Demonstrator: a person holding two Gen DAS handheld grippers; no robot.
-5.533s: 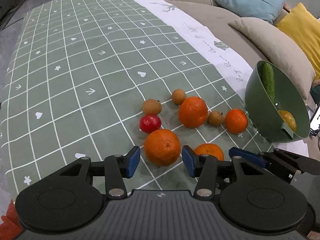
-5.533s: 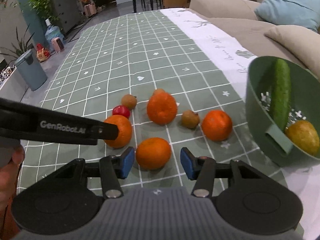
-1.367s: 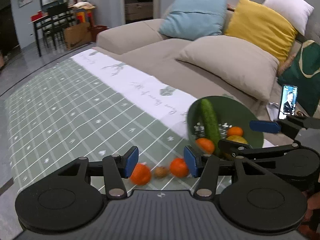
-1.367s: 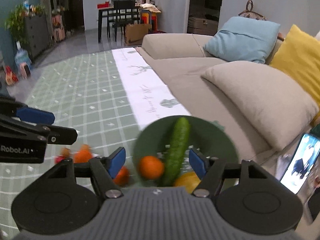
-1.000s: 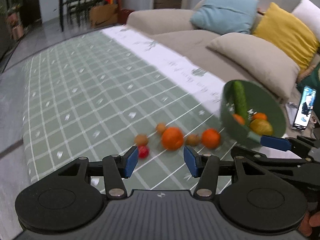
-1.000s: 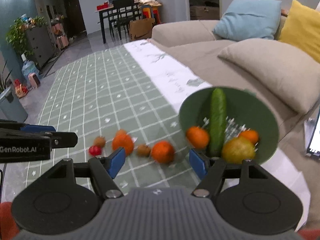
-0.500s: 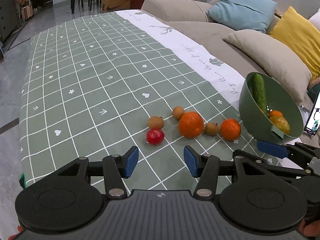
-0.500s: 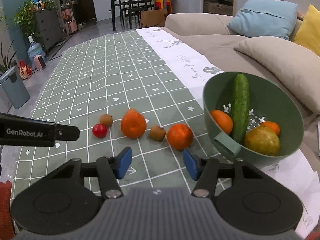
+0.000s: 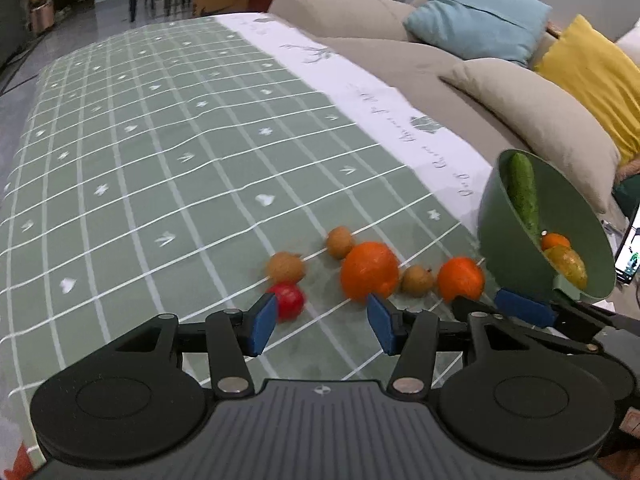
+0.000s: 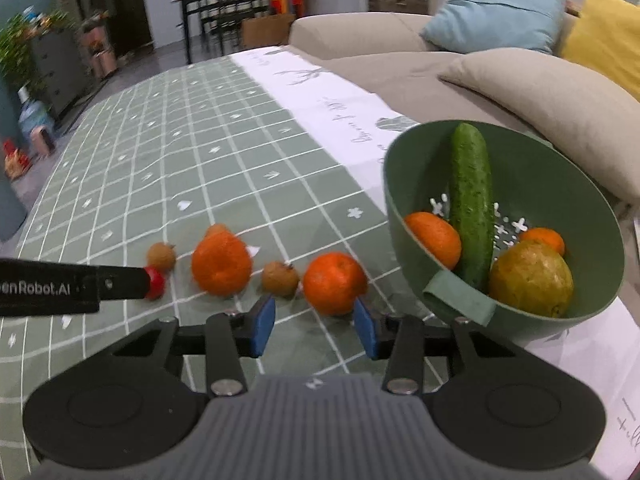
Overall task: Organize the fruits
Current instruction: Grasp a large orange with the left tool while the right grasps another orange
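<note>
**A:** Which fruit goes next, and who takes it?

**B:** My guess is one each. The right gripper (image 10: pixel 314 326) has just been narrowing its jaws, yet nothing sits between the blue pads; the small orange (image 10: pixel 335 283) lies just beyond them, at about twelve o'clock, a touch toward one. The left gripper (image 9: pixel 322 330) stands open and empty too, with the red fruit (image 9: pixel 287 301) just past its left pad, at about eleven o'clock.

**A:** And where does it all end up?

**B:** Probably in the green colander bowl (image 10: pixel 404 168), which sits at two o'clock from the right gripper, on the edge of the checked tablecloth (image 10: pixel 208 148). It already holds a cucumber (image 10: pixel 471 200), a pear (image 10: pixel 530 276) and two small oranges.

**A:** So how should the right side do the pick?

**B:** I would widen the jaws before going further in (they look about as wide as the orange, which leaves no margin), then centre the fruit and close on its widest part. A round skin pinched above the middle could squirt out.

**A:** Anything nearby to mind?

**B:** The brown longan-like fruit (image 10: pixel 280 278) lies just beside the small orange at its nine o'clock side, and the big orange (image 10: pixel 221 266) beyond that. A pad coming in low could nudge the brown one rolling. On the left, the red fruit touches, or nearly touches, another brown one (image 9: pixel 285 267) at its twelve o'clock, so approach from the near side.
</note>
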